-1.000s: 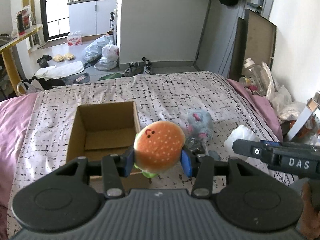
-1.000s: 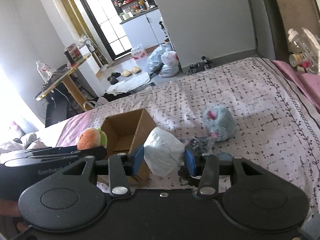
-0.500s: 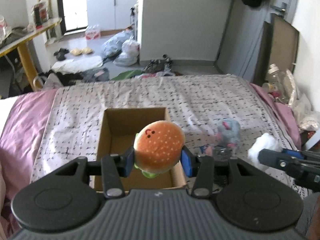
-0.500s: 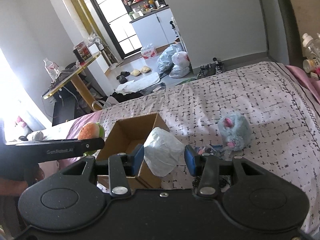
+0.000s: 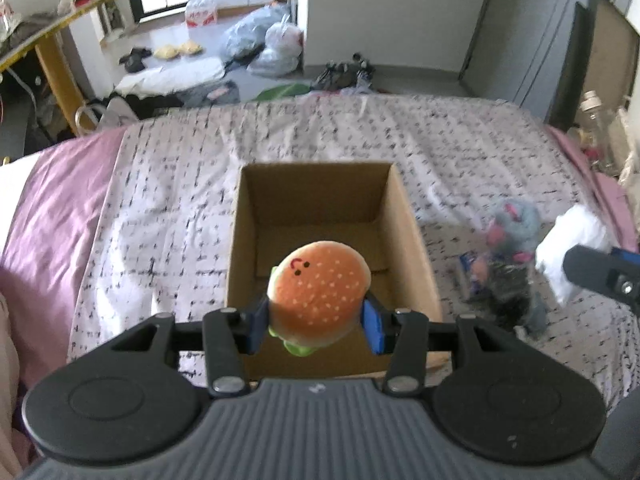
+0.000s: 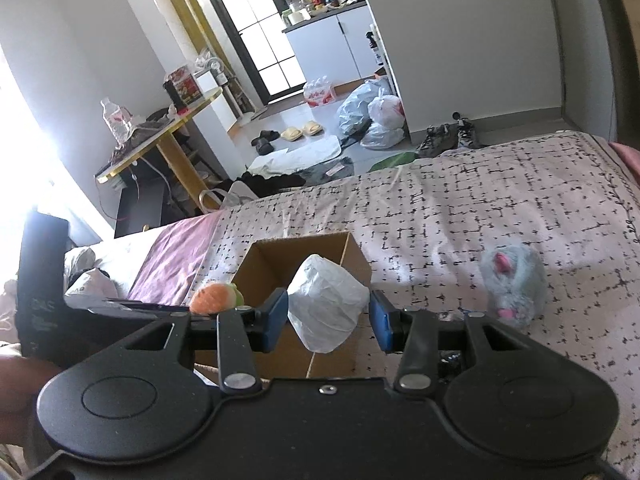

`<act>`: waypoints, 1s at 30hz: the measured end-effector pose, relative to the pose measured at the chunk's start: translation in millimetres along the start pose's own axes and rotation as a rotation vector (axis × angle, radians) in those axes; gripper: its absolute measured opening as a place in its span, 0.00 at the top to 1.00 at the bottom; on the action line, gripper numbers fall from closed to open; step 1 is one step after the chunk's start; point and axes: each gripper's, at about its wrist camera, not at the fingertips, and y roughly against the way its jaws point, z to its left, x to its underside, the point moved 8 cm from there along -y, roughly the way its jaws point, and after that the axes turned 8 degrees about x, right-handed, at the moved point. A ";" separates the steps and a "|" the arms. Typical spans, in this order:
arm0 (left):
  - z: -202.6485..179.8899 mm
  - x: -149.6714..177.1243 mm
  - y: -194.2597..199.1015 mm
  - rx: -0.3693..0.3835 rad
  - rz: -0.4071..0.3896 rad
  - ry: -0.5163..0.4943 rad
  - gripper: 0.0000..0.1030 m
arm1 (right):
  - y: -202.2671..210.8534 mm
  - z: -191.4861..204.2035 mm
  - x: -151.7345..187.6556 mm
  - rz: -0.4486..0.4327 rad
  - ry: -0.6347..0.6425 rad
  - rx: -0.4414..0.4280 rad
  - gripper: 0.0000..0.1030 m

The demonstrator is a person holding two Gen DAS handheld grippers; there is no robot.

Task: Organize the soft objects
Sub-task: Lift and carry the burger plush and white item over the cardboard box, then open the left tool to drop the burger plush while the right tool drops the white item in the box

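My left gripper (image 5: 316, 326) is shut on a plush hamburger (image 5: 318, 292) and holds it above the near part of an open cardboard box (image 5: 248, 216) on the bed. The box looks empty inside. My right gripper (image 6: 329, 320) is shut on a white soft bundle (image 6: 326, 300) and holds it above the bed, in front of the box (image 6: 272, 264). The hamburger (image 6: 214, 298) and the left gripper show at the left of the right wrist view. The white bundle (image 5: 576, 236) shows at the right of the left wrist view.
A grey plush mouse (image 5: 514, 224) lies on the patterned bedspread (image 5: 168, 200) right of the box, also in the right wrist view (image 6: 514, 284). Crinkly plastic wrappers (image 5: 500, 280) lie beside it. Beyond the bed's foot are bags, shoes and a yellow-legged table (image 6: 168, 136).
My left gripper has carried the hamburger from the right of the box to over its opening. My right gripper has risen and moved left toward the box with the white bundle.
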 end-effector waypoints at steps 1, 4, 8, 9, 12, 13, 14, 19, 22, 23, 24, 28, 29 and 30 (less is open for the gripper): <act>3.1 1.1 -3.8 -0.005 0.009 0.006 0.54 | -3.7 2.2 -0.1 0.006 0.005 -0.002 0.57; 9.1 3.6 -14.2 -0.007 0.028 0.021 0.54 | -15.5 8.4 2.7 0.029 0.021 -0.007 0.57; 14.1 4.8 -26.8 0.002 0.055 0.048 0.54 | -30.1 14.1 4.7 0.060 0.040 -0.010 0.57; 15.3 5.9 -29.5 0.001 0.063 0.053 0.54 | -33.1 15.1 5.4 0.067 0.043 -0.011 0.57; 16.8 8.6 -38.0 0.008 0.084 0.066 0.54 | -41.0 17.1 5.3 0.082 0.049 -0.008 0.57; 16.5 9.4 -41.0 0.008 0.091 0.063 0.54 | -43.3 17.4 5.5 0.087 0.048 -0.007 0.57; 16.7 10.4 -44.3 0.006 0.100 0.060 0.54 | -45.7 17.4 5.7 0.093 0.047 -0.006 0.57; 19.9 12.9 -50.6 -0.010 0.102 0.080 0.51 | -51.7 19.6 3.9 0.103 0.058 -0.004 0.57; 21.2 12.1 -41.6 -0.001 0.066 0.094 0.48 | -55.4 23.5 2.2 0.111 0.066 -0.006 0.57; 22.1 12.0 -37.1 0.008 0.056 0.104 0.47 | -56.7 24.9 1.9 0.113 0.070 -0.006 0.57; 23.3 11.7 -31.9 0.018 0.043 0.117 0.46 | -58.4 26.3 1.5 0.115 0.073 -0.008 0.57; 31.3 8.6 -13.1 0.031 -0.004 0.146 0.45 | -65.1 31.8 2.9 0.130 0.076 -0.012 0.57; 34.6 7.9 -8.8 0.028 -0.015 0.158 0.44 | -66.4 34.0 3.8 0.136 0.078 -0.015 0.57; 37.2 7.1 -5.7 0.030 -0.024 0.167 0.44 | -67.3 36.7 4.7 0.140 0.081 -0.018 0.57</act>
